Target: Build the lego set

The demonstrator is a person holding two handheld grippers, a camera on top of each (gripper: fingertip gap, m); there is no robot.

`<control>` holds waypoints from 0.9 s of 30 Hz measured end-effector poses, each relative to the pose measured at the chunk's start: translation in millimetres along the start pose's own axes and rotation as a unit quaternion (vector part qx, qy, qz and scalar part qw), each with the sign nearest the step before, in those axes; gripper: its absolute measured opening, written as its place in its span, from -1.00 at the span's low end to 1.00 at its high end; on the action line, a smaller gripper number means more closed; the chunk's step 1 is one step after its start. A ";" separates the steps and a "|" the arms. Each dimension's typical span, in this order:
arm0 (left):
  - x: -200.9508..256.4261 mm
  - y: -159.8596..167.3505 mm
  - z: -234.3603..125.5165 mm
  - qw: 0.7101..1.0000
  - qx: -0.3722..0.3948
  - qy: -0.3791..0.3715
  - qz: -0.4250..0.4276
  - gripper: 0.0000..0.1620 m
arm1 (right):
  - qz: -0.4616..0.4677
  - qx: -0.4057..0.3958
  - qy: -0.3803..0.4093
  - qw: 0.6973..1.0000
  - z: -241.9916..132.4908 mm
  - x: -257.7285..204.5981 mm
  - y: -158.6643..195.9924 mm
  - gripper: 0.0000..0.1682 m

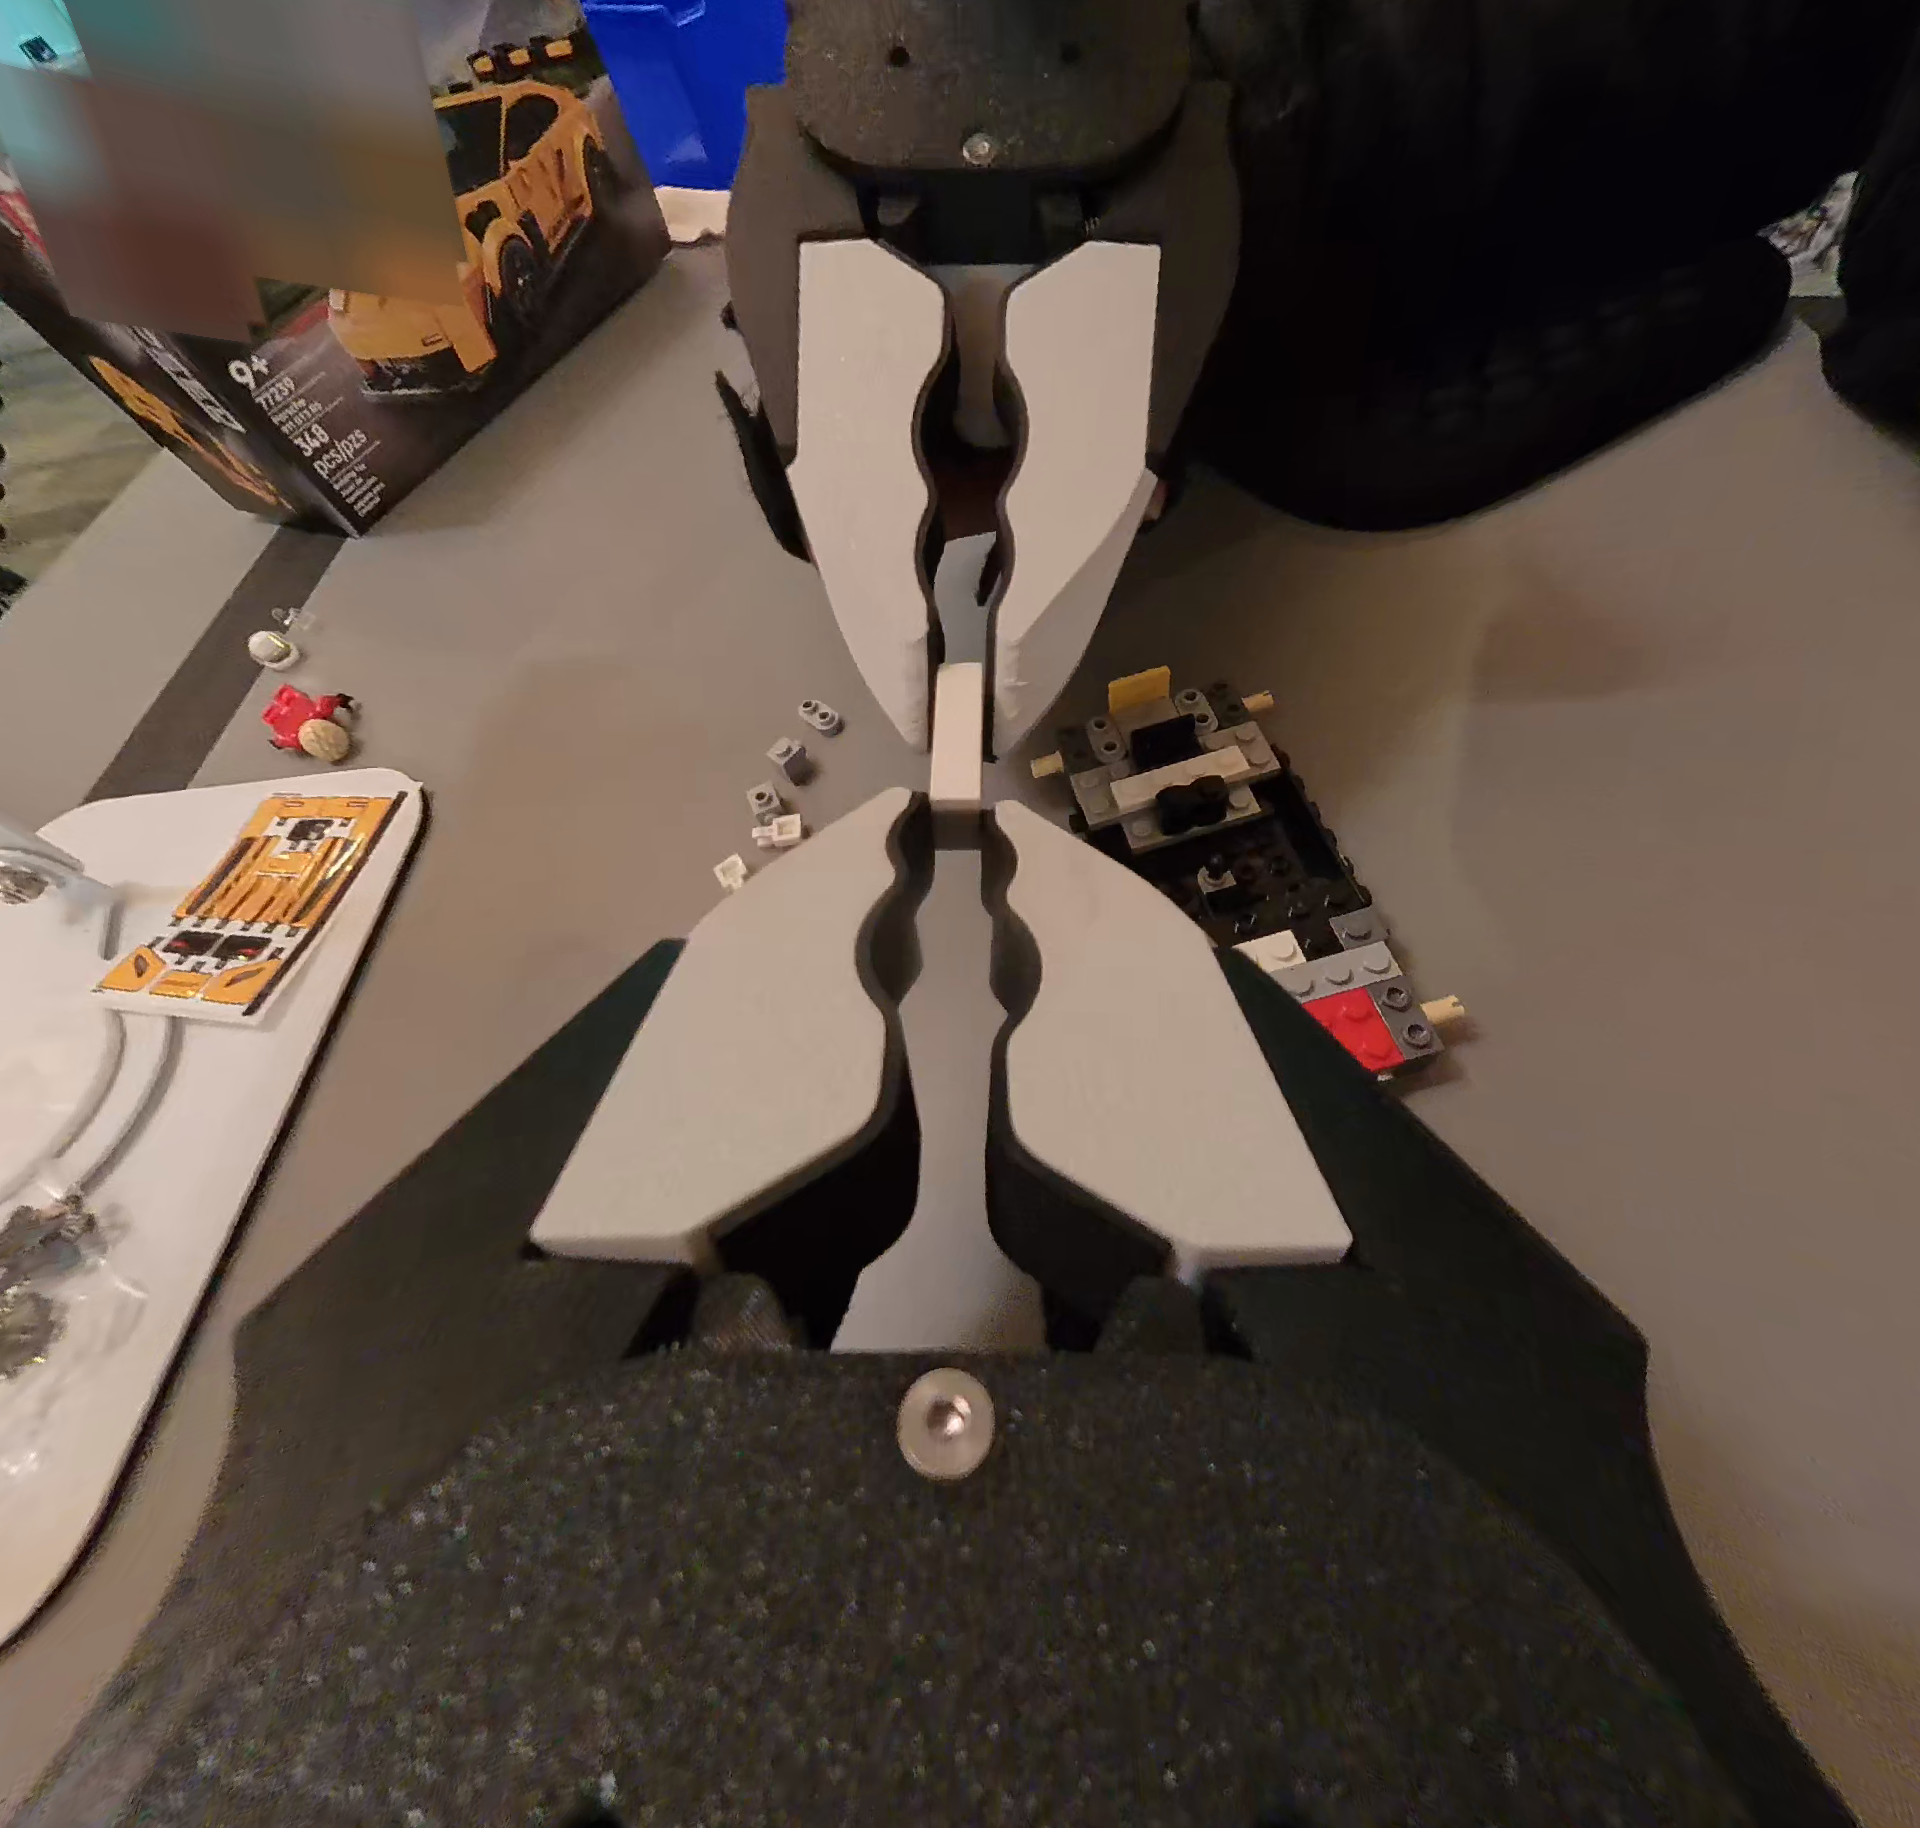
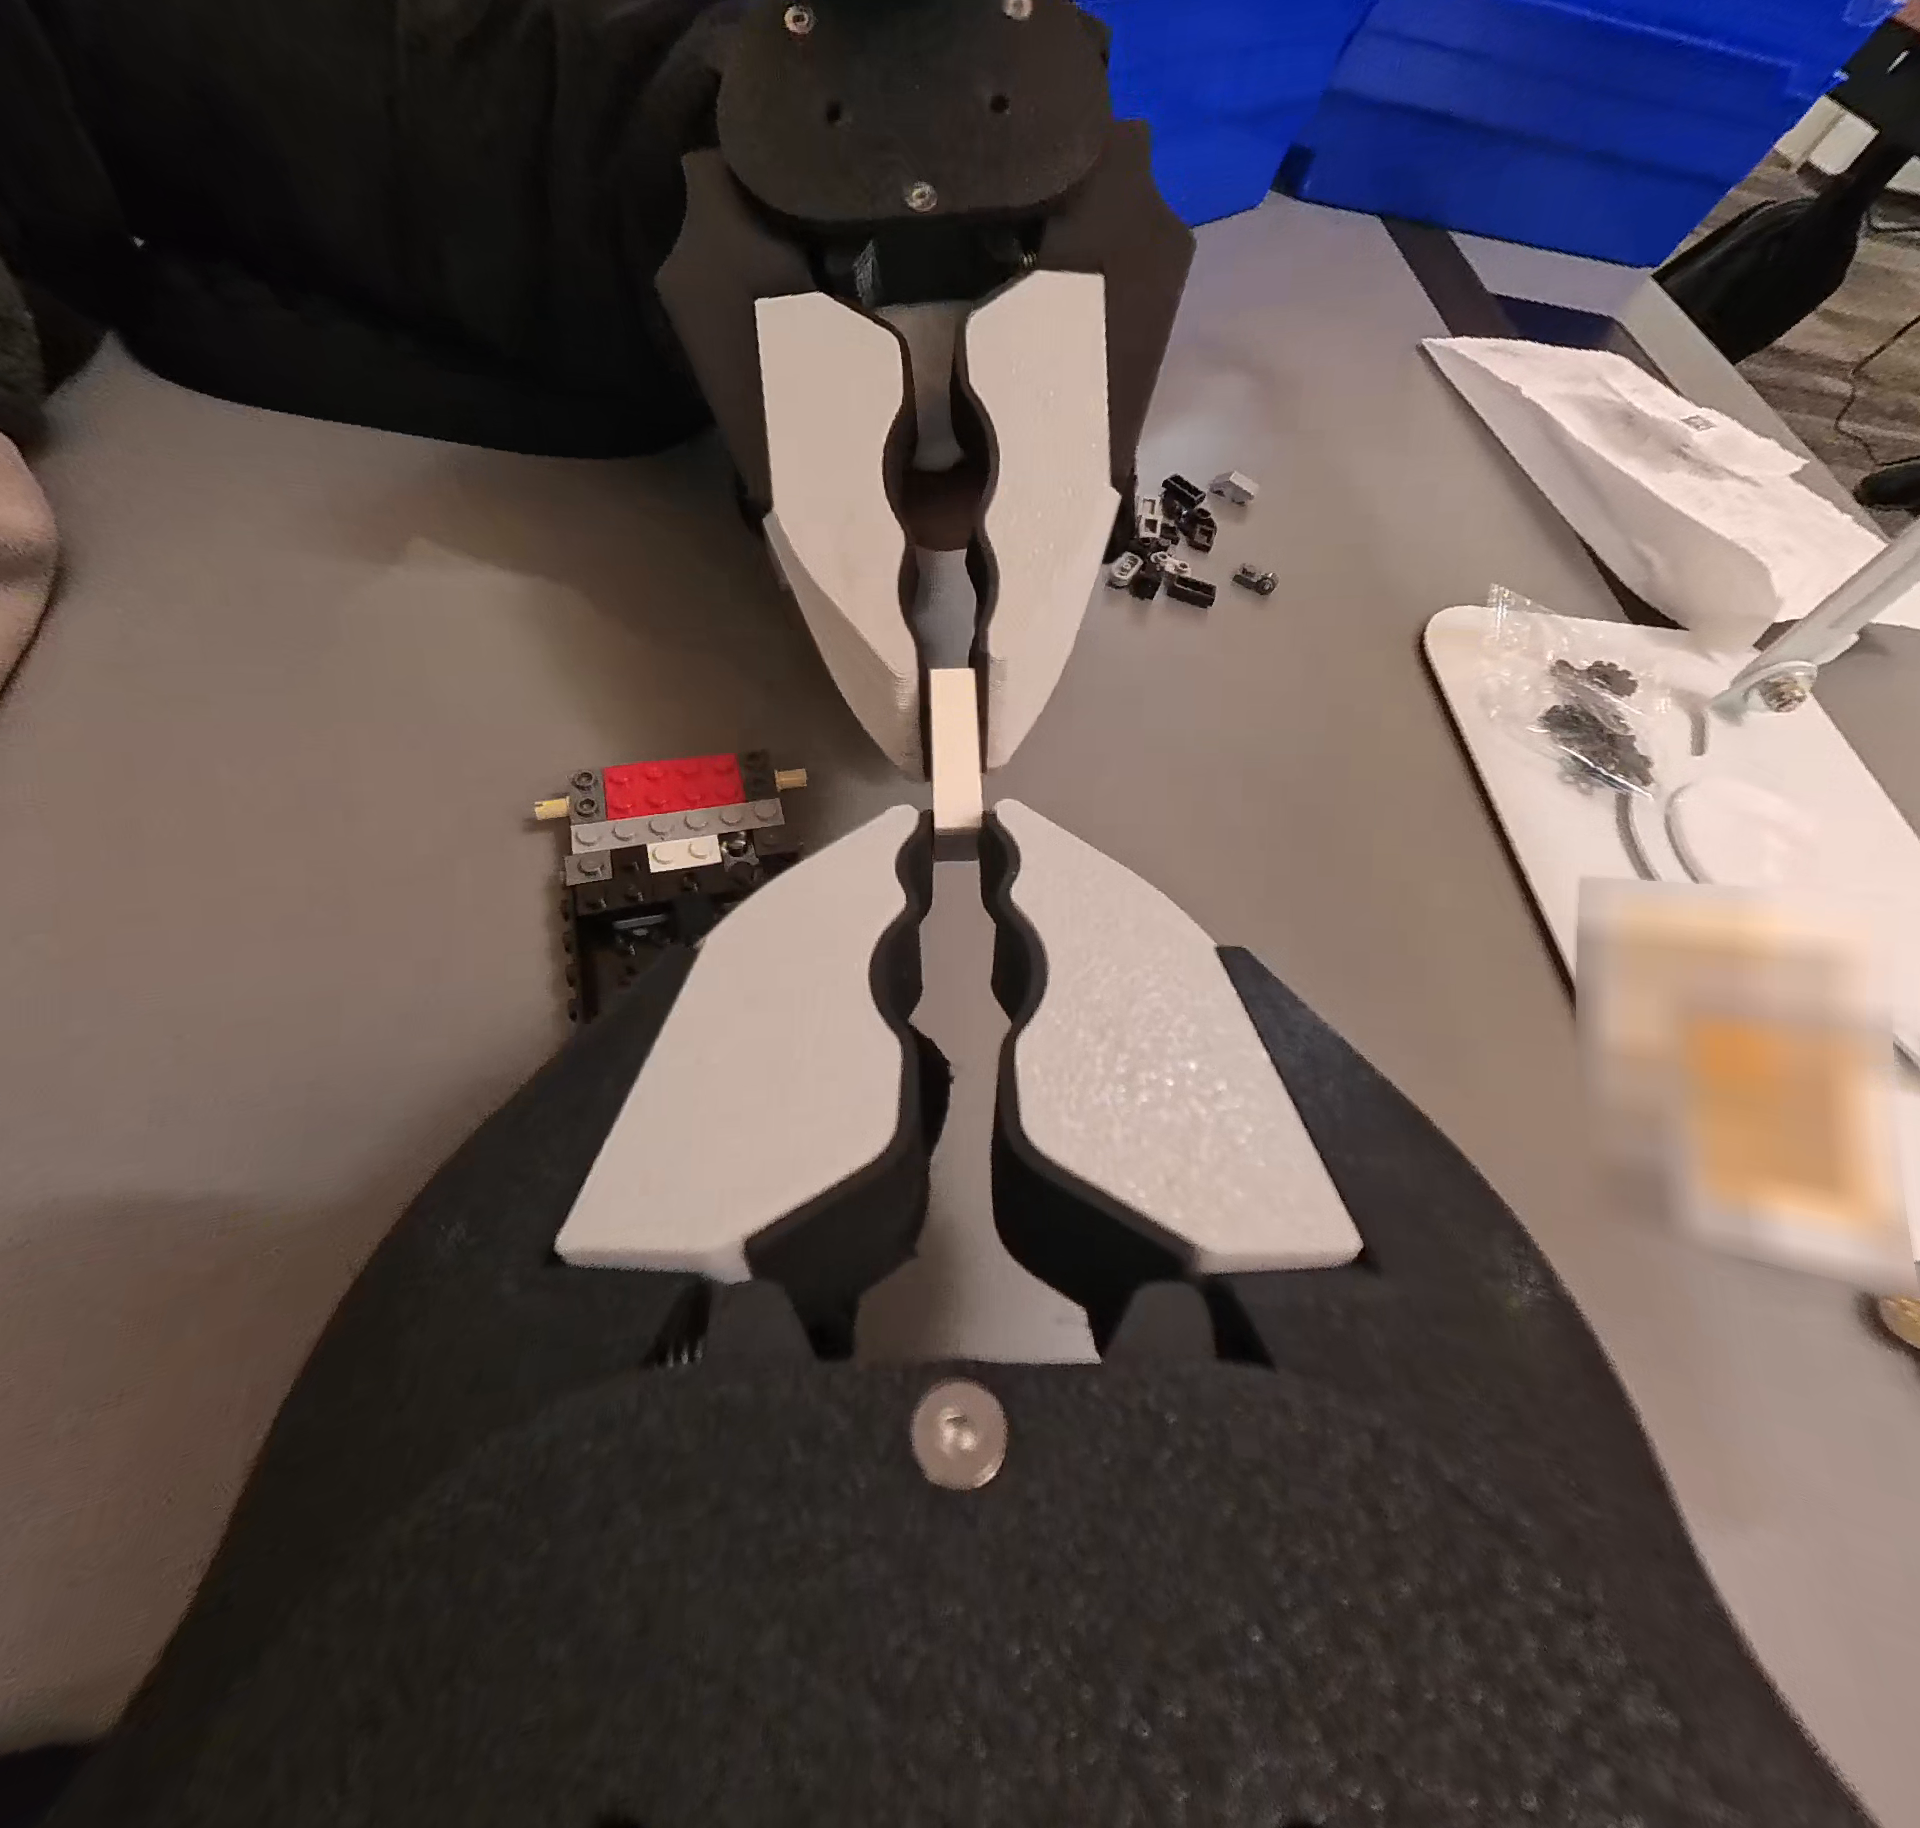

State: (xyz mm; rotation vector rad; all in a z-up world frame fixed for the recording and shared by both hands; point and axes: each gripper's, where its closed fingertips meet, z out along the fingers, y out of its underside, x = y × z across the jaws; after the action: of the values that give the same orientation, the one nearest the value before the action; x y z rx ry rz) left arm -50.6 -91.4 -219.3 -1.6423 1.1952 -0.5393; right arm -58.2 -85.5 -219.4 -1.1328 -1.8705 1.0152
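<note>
A long white brick (image 1: 956, 739) hangs above the grey table, held at both ends by the two grippers, which face each other tip to tip. My left gripper (image 1: 954, 822) is shut on its near end. My right gripper (image 1: 958, 729) comes from the far side and is shut on its other end. In the right wrist view my right gripper (image 2: 956, 833) holds the near end of the brick (image 2: 954, 750) and the left gripper (image 2: 956, 739) holds the far end. The partly built black, grey and red car chassis (image 1: 1247, 864) (image 2: 665, 843) lies on the table beside the fingertips.
The set's box (image 1: 416, 324) stands far left. A sticker sheet (image 1: 249, 895) lies on a white board (image 1: 156, 1207). Small grey pieces (image 1: 790, 760) and red figure parts (image 1: 301, 718) lie loose. Blue bins (image 2: 1558, 64), a paper bag (image 2: 1621, 469), dark loose pieces (image 2: 1174, 542) and bagged parts (image 2: 1590, 718) are to the right. Less than 4 cm separates the two grippers' tips.
</note>
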 end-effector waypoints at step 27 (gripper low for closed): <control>4.4 18.9 14.1 0.998 -0.067 0.003 -0.010 -0.73 | -0.091 -0.096 0.031 0.991 1.5 2.0 25.6 -0.91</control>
State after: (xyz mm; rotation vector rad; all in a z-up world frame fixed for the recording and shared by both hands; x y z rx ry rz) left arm -46.0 -89.3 -242.8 -1.7683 1.2432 -0.4861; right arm -51.2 -76.2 -242.3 -1.0650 -2.0127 0.7033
